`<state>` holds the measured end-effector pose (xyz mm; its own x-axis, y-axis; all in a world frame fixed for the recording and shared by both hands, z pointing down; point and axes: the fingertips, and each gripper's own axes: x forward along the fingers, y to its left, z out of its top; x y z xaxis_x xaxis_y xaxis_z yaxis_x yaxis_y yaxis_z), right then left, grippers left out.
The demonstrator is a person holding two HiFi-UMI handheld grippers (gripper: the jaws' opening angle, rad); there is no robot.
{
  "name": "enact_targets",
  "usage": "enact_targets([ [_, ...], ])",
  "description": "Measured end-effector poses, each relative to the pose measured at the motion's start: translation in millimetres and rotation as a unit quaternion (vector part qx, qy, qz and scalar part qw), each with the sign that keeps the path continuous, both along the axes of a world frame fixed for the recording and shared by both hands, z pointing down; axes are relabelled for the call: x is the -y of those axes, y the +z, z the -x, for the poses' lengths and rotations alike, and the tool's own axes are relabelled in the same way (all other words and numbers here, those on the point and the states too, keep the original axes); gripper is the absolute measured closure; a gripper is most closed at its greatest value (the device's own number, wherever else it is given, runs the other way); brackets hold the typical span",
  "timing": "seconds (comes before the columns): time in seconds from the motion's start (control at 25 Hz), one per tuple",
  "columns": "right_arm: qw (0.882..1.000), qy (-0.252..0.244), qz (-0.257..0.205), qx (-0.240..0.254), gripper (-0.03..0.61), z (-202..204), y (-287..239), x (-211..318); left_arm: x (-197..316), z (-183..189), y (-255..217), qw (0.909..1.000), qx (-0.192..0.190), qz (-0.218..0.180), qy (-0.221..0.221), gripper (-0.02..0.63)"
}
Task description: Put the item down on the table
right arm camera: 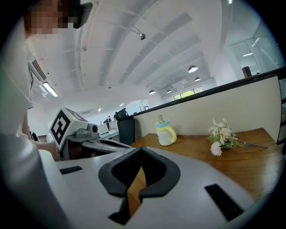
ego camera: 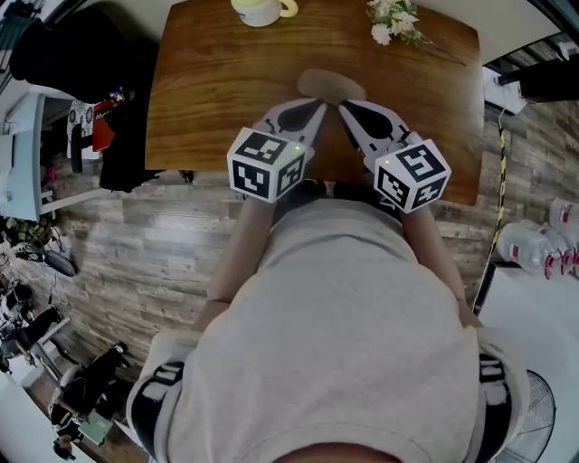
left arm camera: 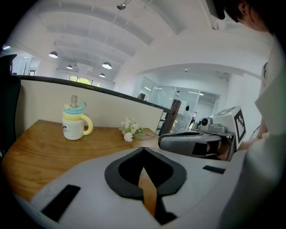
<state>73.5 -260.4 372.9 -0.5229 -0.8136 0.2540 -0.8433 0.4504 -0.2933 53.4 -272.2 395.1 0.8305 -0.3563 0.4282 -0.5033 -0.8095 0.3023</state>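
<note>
A: What's on the desk [ego camera: 208, 99]?
B: I see a mug [ego camera: 261, 11] and flowers [ego camera: 395, 23] at its far edge. My left gripper [ego camera: 310, 110] and right gripper [ego camera: 348, 112] hover over its near edge, tips close together.

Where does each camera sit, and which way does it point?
Head view: on the person's head, looking down on table, left gripper, right gripper, own torso.
Left gripper view: on the left gripper, along its shut jaws toward cup and flowers; right gripper beside.
Right gripper view: likewise, mirrored; left gripper beside.
All three share cup and flowers.
</note>
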Motion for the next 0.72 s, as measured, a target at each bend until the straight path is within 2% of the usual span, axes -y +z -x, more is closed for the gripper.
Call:
enact_targets([
  [0.72, 1.000, -0.014, 0.008, 0.008, 0.569, 5.7, 3.7, 1.2, -3.7, 0.1, 3.8, 0.9999, -0.005, 0.013, 0.008, 0.603],
])
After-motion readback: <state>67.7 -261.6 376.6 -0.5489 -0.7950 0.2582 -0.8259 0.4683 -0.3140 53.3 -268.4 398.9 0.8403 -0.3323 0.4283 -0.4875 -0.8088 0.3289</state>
